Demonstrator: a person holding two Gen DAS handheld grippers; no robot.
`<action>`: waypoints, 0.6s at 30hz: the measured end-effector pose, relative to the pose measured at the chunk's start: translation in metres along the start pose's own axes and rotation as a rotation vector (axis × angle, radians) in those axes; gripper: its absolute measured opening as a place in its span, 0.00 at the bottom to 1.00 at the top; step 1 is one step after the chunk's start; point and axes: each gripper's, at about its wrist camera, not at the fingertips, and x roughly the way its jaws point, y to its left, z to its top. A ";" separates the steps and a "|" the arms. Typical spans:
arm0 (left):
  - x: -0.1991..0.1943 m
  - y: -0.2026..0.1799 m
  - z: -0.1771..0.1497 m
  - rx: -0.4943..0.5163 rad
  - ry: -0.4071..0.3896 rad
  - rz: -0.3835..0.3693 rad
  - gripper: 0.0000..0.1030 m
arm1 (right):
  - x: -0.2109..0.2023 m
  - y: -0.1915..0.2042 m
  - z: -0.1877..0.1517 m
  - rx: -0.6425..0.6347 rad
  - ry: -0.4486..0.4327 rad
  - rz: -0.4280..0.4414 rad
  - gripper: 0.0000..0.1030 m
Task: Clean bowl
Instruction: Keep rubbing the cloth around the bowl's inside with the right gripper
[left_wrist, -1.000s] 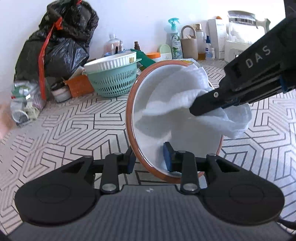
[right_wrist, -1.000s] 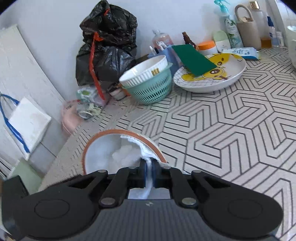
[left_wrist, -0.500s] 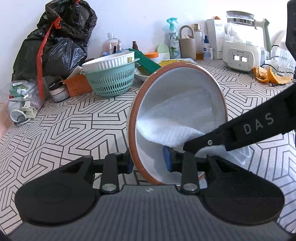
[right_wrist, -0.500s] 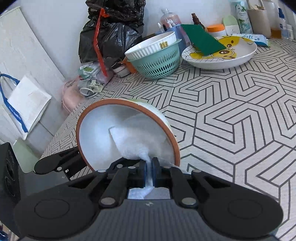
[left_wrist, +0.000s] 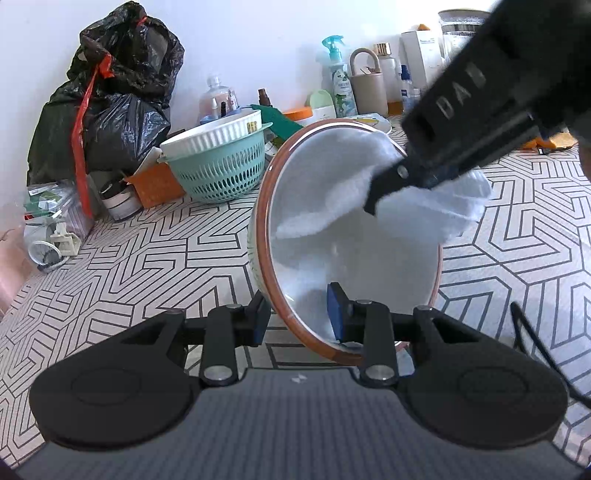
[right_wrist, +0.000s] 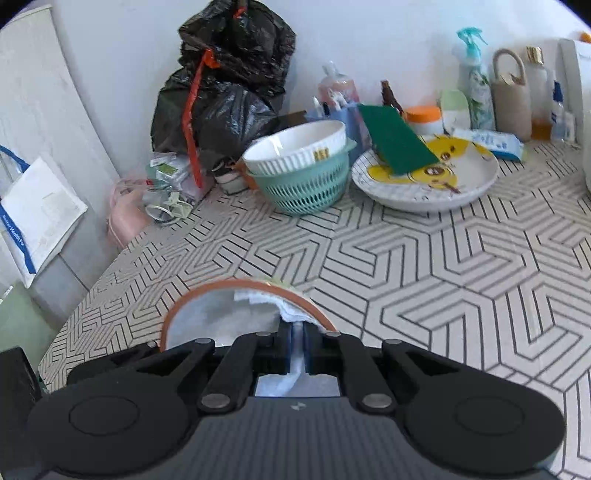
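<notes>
My left tongs (left_wrist: 298, 315) grip the rim of the bowl (left_wrist: 351, 266), one finger outside the wall and the other inside, so the bowl stands tipped on edge at the centre of the left wrist frame, its orange-brown rim facing the camera and its white inside open to view. My right tongs (right_wrist: 297, 349) are closed tight on a white cloth (left_wrist: 369, 184); in the left wrist frame they (left_wrist: 373, 203) reach in from the upper right, pressing the cloth against the upper part of the bowl's inside, with folds spilling over the right side of the rim. In the right wrist frame the bowl (right_wrist: 207, 310) shows just above my fingers at lower centre, the cloth (right_wrist: 291, 314) draped over its rim.

The desk (right_wrist: 424, 266) carries a geometric line pattern. In the upper middle of that frame a teal basket (right_wrist: 306, 188) holds a white ribbed dish (right_wrist: 295, 147), beside a cartoon-printed plate (right_wrist: 469, 184) with a green pad (right_wrist: 399, 144) lying in it. A black rubbish bag (right_wrist: 229, 85) stands against the wall at upper left.
</notes>
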 end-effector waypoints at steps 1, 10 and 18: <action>0.000 0.000 0.000 0.003 -0.001 0.001 0.30 | 0.000 0.001 0.002 -0.002 -0.002 0.010 0.08; -0.001 -0.004 -0.001 0.027 -0.009 0.020 0.30 | 0.004 0.013 0.005 -0.004 0.013 0.109 0.09; -0.001 -0.007 -0.001 0.038 -0.008 0.030 0.30 | 0.013 0.020 -0.009 0.003 0.082 0.215 0.09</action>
